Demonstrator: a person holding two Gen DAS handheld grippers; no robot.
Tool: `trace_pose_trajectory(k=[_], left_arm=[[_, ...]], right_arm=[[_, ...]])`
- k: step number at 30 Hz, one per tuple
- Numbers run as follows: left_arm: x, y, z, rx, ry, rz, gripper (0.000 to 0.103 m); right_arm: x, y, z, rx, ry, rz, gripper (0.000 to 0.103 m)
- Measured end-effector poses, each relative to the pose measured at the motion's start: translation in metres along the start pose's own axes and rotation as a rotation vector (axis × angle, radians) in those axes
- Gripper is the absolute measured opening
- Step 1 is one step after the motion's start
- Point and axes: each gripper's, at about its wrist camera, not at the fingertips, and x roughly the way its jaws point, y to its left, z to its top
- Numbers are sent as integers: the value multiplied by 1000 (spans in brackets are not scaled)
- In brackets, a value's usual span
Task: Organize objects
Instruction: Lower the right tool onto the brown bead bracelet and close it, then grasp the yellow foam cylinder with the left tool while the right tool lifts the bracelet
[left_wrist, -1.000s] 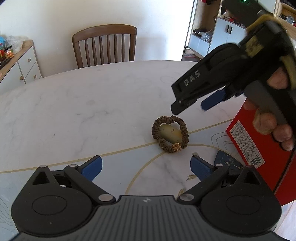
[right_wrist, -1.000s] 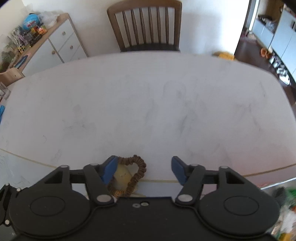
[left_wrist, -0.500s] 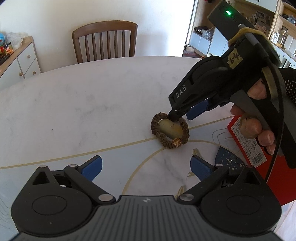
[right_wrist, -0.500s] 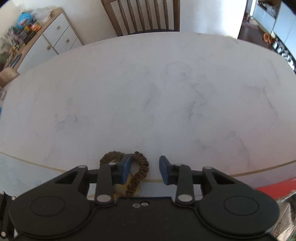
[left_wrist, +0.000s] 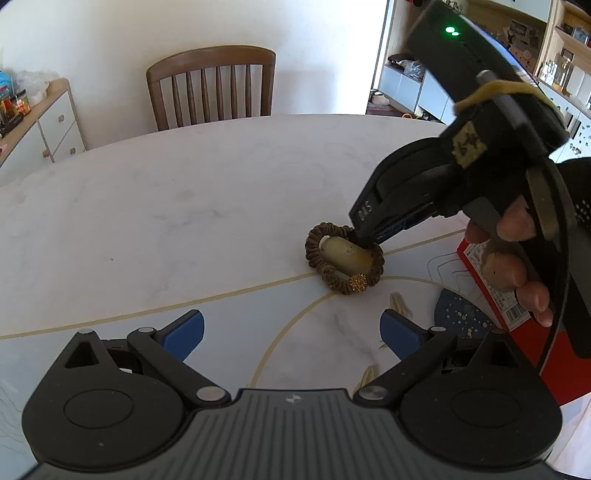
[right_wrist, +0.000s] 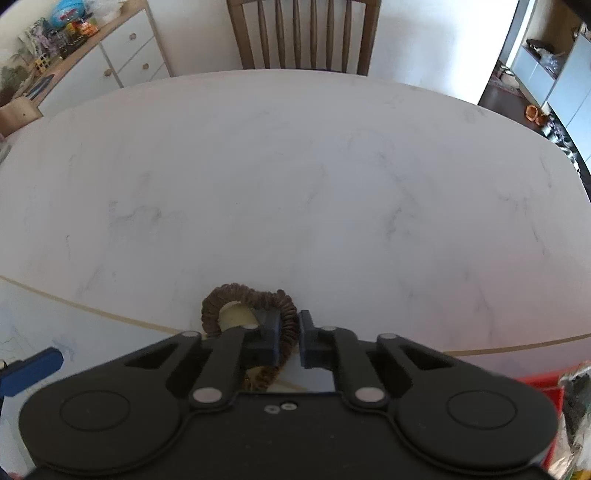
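Note:
A brown ruffled hair tie (left_wrist: 318, 266) with a gold bead (left_wrist: 358, 282) lies on the white marble table (left_wrist: 184, 221), ringed around a pale yellow oval piece (left_wrist: 345, 254). My right gripper (left_wrist: 364, 236) comes down from the right, held by a hand, and is shut on the tie's far right side. The right wrist view shows the tie's band (right_wrist: 290, 325) pinched between the two blue pads of the right gripper (right_wrist: 289, 326), with the pale piece (right_wrist: 236, 315) just to their left. My left gripper (left_wrist: 291, 332) stays open nearer the front, nothing between its fingers.
A red box (left_wrist: 517, 332) stands at the right edge beside a dark blue speckled disc (left_wrist: 458, 314). A wooden chair (left_wrist: 210, 88) is at the table's far side, a white cabinet (left_wrist: 40, 129) to the left. Small husk-like scraps (left_wrist: 399, 301) lie near the tie.
The right gripper came down onto the hair tie and its jaws went from wide apart to shut on the band. The left gripper kept still.

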Motion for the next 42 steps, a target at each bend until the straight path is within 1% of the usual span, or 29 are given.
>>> trace_pose_trajectory(k=[4,7,11,13,16,19,23,29,34,37,40,42], left_arm=[[-3,3,0,-6,-14,15,102],[-5,7,1,-8,-23,8,102],[-6,12,5,-14,-34,10,102],[-5,12,8,-10,-37,-4,102],[0,8,13,26,-40,-25,102],[8,1,16,65,-48,-42,102],[24,-8,27,89,-56,-64,102],[42,-26,35,181,-75,-117,102],[63,-35,35,228,-55,-124,102],[72,-35,35,225,-37,-124,101],[77,-37,34,244,-32,-119,94],[78,-40,33,266,-30,-115,86]], right_arm=[[-14,-6,-7,30,-37,31,6],[-31,-14,-12,43,-61,62,6],[-57,-26,-20,77,-88,132,6],[-68,-33,-29,91,-104,152,6],[-84,-44,-40,109,-120,157,6],[-92,-56,-51,116,-117,161,6],[-99,-63,-70,141,-90,185,6],[-106,-63,-98,167,-63,204,6],[-114,-63,-120,184,-51,216,6],[-116,-64,-130,205,-50,225,6],[-120,-67,-140,227,-51,232,6],[-123,-69,-144,234,-57,239,6]])
